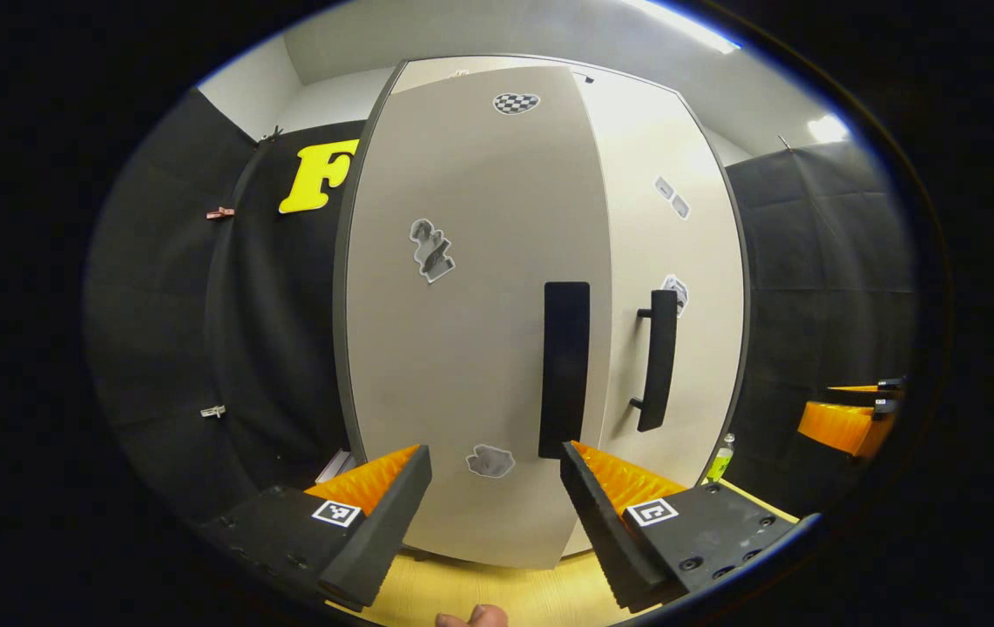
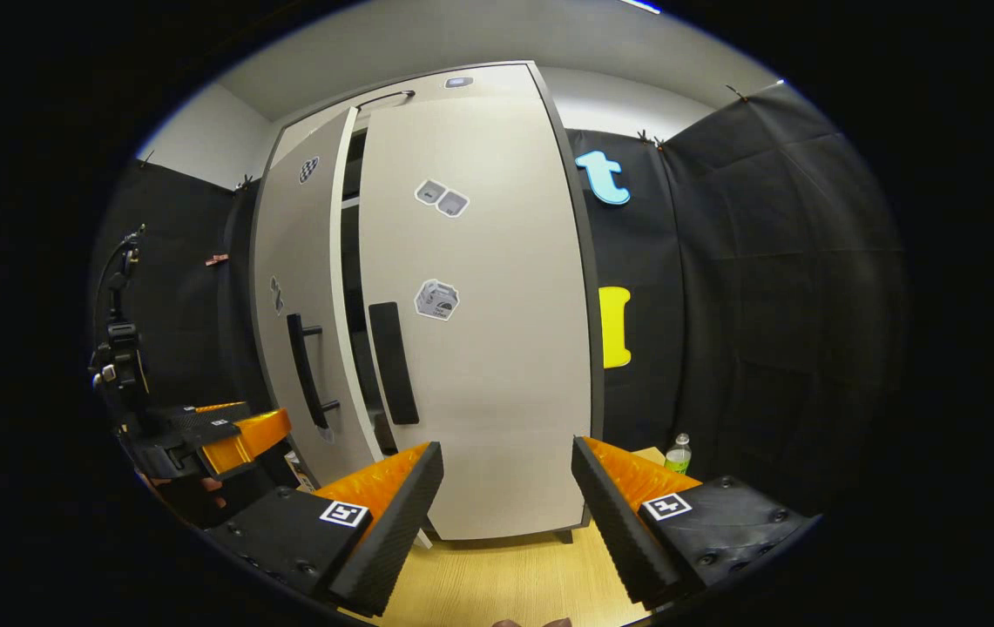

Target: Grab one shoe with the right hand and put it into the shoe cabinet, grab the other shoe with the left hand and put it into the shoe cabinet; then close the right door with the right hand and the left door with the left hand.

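- The shoe cabinet (image 2: pixel 479 366) stands right in front of both grippers, upright on the pale wooden floor (image 2: pixel 505 579), tall and light grey.
- Two doors, counted. The right door (image 2: pixel 497 348) looks flush and shut in the right gripper view; the left door (image 1: pixel 462 331) stands a little proud of it, with a dark slit between the two where a shelf edge peeks through.
- So my read: right door done, left door nearly home but not quite seated. That last push is what's left.
- Shoes? I can't spot either one; with the doors this far in, I'd judge both are inside, though the slit is too narrow to confirm.
- Two handles, one per door: the left door's handle (image 1: pixel 564 367) faces the left gripper flat on, the right door's handle (image 1: pixel 659 359) sits just beside it in profile.
- Left gripper (image 1: pixel 497 501): fingers spread wide, nothing between them, pointed at the lower part of the left door, not touching it as far as I can tell.
- Right gripper (image 2: pixel 507 496): also spread apart and empty, facing the lower right door.
- In the right gripper view the left gripper sits off to the side, near the left door's edge.
- Stickers dot both doors; I count four on the left, three on the right.
- One small bottle (image 2: pixel 678 454) stands on the floor beside the cabinet's right corner.
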`<state>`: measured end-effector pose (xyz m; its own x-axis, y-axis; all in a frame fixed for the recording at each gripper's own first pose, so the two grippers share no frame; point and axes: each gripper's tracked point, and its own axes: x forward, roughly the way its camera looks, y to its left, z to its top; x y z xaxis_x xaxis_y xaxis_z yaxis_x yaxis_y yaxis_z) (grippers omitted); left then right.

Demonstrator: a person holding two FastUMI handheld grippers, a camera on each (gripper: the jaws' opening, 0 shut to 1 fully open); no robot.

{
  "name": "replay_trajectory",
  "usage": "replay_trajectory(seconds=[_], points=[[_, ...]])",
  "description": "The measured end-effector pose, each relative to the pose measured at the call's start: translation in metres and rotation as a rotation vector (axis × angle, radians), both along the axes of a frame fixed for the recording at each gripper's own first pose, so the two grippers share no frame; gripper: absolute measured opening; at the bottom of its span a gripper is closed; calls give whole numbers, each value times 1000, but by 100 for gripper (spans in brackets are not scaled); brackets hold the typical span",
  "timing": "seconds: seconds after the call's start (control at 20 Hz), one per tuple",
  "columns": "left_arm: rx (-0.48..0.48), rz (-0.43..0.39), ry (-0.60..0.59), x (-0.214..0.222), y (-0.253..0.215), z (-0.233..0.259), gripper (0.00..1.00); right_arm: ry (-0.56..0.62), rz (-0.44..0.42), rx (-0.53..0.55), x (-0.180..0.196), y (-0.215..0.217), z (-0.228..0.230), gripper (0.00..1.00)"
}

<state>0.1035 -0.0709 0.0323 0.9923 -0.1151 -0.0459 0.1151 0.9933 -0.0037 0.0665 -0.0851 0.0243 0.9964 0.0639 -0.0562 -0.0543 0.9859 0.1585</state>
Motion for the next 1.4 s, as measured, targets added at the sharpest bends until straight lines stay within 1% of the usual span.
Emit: replay_trajectory(seconds=[0.2,0.4,0.7,1.4], points=[[-15,-22,-11,-11,-4,6,95,-4,-1,-4,2,2,0,98],[-15,-28,-11,-20,-4,6,95,-11,6,-8,3,7,1,98],[-28,-34,6,-22,-7,2,95,-16,14,-19,5,11,1,98],[-19,-36,3,-25,-8,1,95,-20,20,-25,4,14,4,98]])
